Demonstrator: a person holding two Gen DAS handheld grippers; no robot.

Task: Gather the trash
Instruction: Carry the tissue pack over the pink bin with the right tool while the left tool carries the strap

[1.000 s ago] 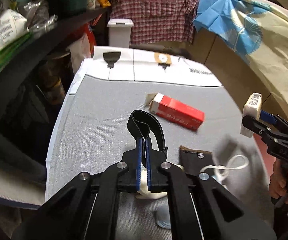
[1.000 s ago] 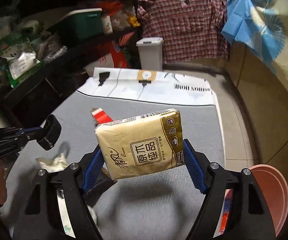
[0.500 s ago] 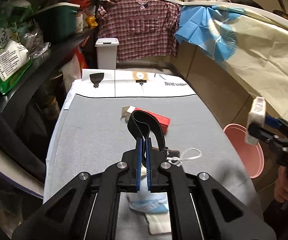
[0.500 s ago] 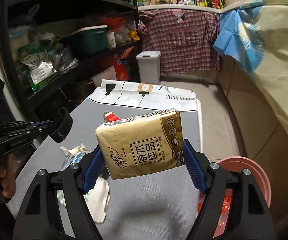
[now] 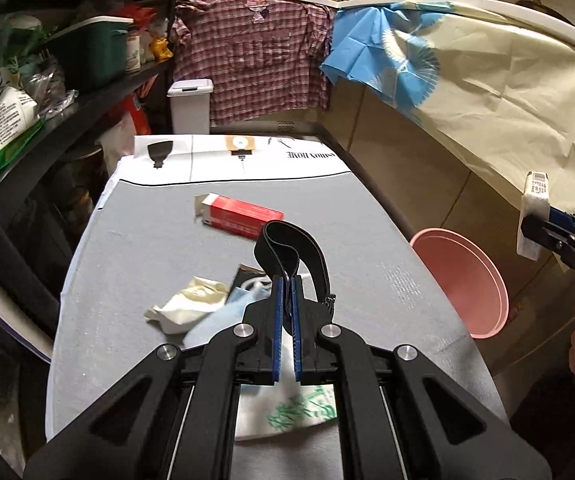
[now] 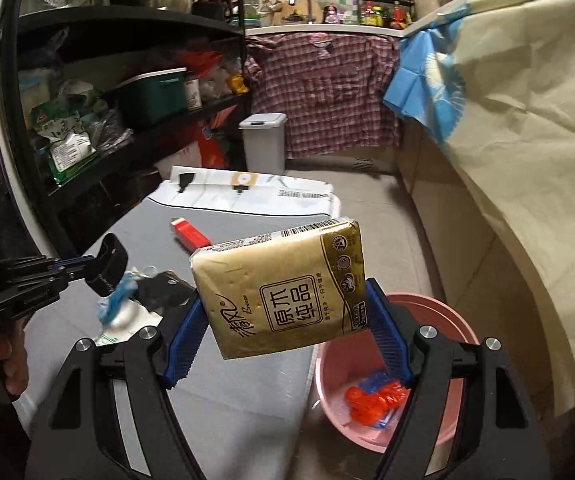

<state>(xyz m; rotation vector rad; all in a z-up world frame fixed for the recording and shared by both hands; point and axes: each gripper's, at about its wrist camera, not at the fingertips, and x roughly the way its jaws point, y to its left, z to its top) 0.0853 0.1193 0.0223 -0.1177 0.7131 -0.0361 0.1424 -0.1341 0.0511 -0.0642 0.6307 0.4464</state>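
Observation:
My left gripper [image 5: 286, 288] is shut on a black strap [image 5: 291, 248] and holds it above the grey table [image 5: 147, 248]. My right gripper [image 6: 283, 328] is shut on a gold tissue pack [image 6: 283, 288], held up near the table's right edge, above a pink basin [image 6: 447, 320] on the floor. The basin also shows in the left wrist view [image 5: 463, 280]. It holds red and blue trash [image 6: 371, 400]. A red carton [image 5: 243, 216], crumpled paper [image 5: 187, 308], a blue mask [image 5: 223, 316] and a printed bag [image 5: 287, 412] lie on the table.
Dark shelves [image 5: 67, 108] with packages run along the left. A white lidded bin [image 5: 190, 106] stands at the far end, before a plaid shirt [image 5: 255, 56]. Cream and blue cloth [image 5: 487, 92] covers the counter on the right. A white printed sheet [image 5: 227, 160] covers the table's far end.
Both grippers have risen and drawn back from the table, still holding the strap and the tissue pack. The right gripper has moved right; the pink basin now shows below it.

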